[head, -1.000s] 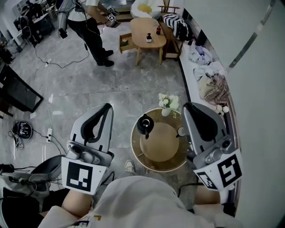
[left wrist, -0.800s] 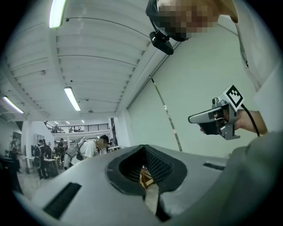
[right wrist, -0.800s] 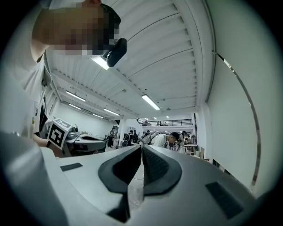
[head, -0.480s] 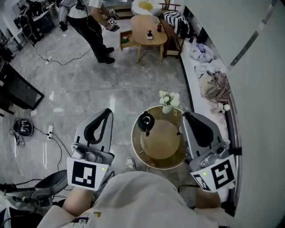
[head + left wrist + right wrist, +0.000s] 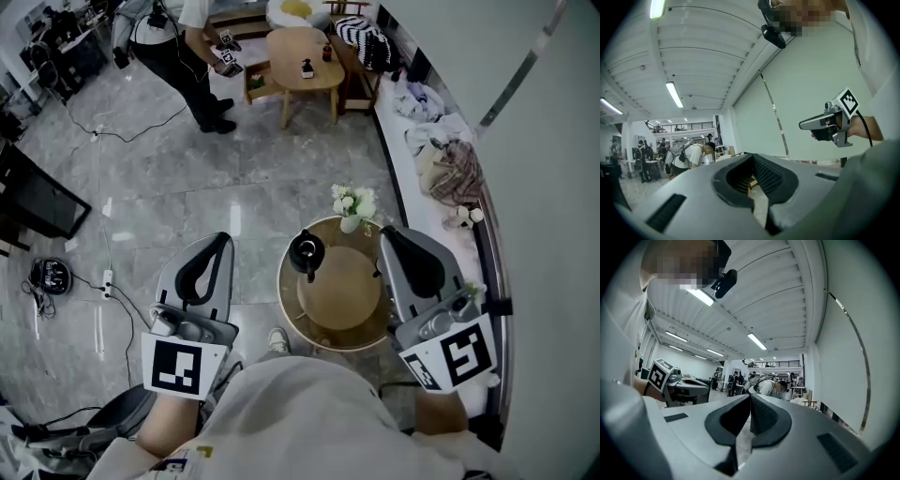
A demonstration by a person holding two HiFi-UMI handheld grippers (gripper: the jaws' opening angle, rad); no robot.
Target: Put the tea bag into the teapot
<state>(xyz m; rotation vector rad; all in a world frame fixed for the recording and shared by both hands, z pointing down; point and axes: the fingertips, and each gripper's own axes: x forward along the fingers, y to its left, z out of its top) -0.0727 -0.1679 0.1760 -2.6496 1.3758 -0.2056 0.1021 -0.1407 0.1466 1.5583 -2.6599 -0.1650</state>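
Note:
A black teapot (image 5: 306,253) stands at the left rim of a small round table (image 5: 323,342), beside a round wooden tray (image 5: 339,286). I see no tea bag in any view. My left gripper (image 5: 223,239) hangs over the floor left of the table, held level and shut with nothing in it (image 5: 752,158). My right gripper (image 5: 389,234) is over the table's right edge; its jaws have just closed the last bit and are shut on nothing (image 5: 750,397). Each gripper shows in the other's view: the right gripper (image 5: 825,124) and the left gripper (image 5: 684,383).
A vase of white flowers (image 5: 352,204) stands at the table's far rim. A ledge with piled clothes (image 5: 441,159) runs along the right wall. Farther off are a wooden table (image 5: 305,61) and a standing person (image 5: 187,47). Cables and a round black device (image 5: 49,274) lie on the floor at left.
Both grippers have sunk a little toward the table's height. The person at the back has shifted left in the head view. The teapot has not moved.

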